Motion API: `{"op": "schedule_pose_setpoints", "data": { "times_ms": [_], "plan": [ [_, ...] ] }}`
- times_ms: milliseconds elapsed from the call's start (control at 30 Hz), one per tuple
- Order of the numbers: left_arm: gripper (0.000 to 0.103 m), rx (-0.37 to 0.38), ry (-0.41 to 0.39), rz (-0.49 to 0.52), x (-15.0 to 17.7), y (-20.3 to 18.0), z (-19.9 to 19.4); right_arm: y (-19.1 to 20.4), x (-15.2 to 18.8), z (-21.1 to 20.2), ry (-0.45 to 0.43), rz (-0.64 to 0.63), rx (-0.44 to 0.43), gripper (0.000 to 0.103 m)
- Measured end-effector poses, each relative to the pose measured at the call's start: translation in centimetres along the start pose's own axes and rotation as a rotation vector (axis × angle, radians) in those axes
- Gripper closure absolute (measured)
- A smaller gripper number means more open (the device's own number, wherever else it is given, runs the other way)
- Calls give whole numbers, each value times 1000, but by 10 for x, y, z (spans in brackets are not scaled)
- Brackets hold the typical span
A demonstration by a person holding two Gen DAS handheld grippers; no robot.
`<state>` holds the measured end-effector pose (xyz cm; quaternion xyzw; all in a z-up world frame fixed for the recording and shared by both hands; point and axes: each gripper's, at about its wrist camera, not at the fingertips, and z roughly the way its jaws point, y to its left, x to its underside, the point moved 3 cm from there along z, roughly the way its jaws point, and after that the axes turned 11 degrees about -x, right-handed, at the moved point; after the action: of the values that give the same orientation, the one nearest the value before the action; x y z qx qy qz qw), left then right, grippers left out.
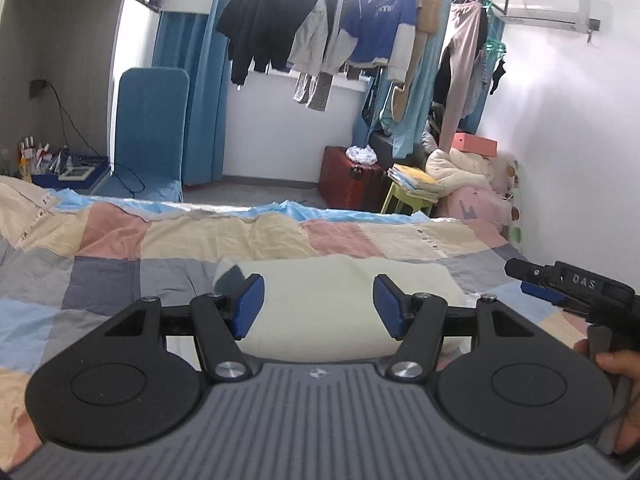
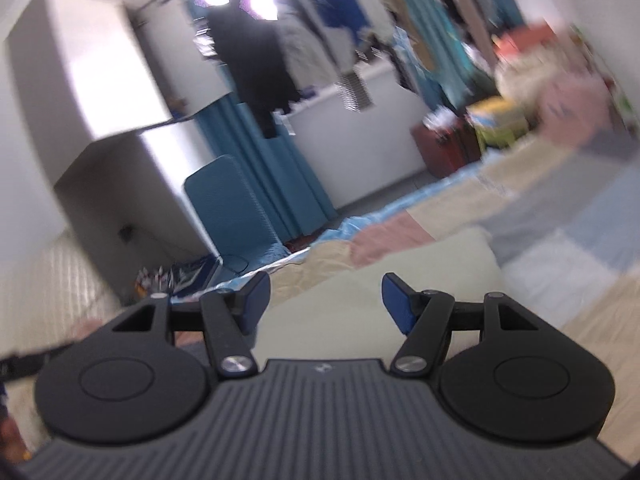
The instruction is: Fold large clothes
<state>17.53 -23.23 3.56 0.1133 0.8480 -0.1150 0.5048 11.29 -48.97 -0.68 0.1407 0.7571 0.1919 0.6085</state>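
Risk: cream garment (image 1: 340, 304), folded at frame center on quilt (image 1: 120, 264), may slump if nudged; left gripper (image 1: 318, 306) & right gripper (image 2: 325, 306) both wide, empty.

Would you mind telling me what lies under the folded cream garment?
The folded cream garment rests on the patchwork quilt, whose squares show all around it. Whatever lies directly beneath it is covered.

Folded cream garment (image 1: 340, 304): soft matt knit-like cloth, smooth. Patchwork quilt (image 1: 120, 248) on bed: thin matt cotton, creased. Left gripper (image 1: 318, 306) & right gripper (image 2: 326, 306): matt black plastic arms w/ shiny metal screws, blue ribbed rubbery pads (image 1: 250, 304), grey ribbed plastic body.
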Motion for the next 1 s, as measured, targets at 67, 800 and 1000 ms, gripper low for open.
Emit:
{"op": "schedule_pose_setpoints", "data": {
  "times_ms": [67,800,1000],
  "plan": [
    [37,-12,-26,9,2,2,-13,21,5,-10,13,-76,-14,38],
    [36,-47,-102,75,64,16,-78,95,69,-59,73,-287,8,38],
    [35,-40,-102,74,81,14,-87,99,81,-62,90,-296,21,38]
  ]
}}
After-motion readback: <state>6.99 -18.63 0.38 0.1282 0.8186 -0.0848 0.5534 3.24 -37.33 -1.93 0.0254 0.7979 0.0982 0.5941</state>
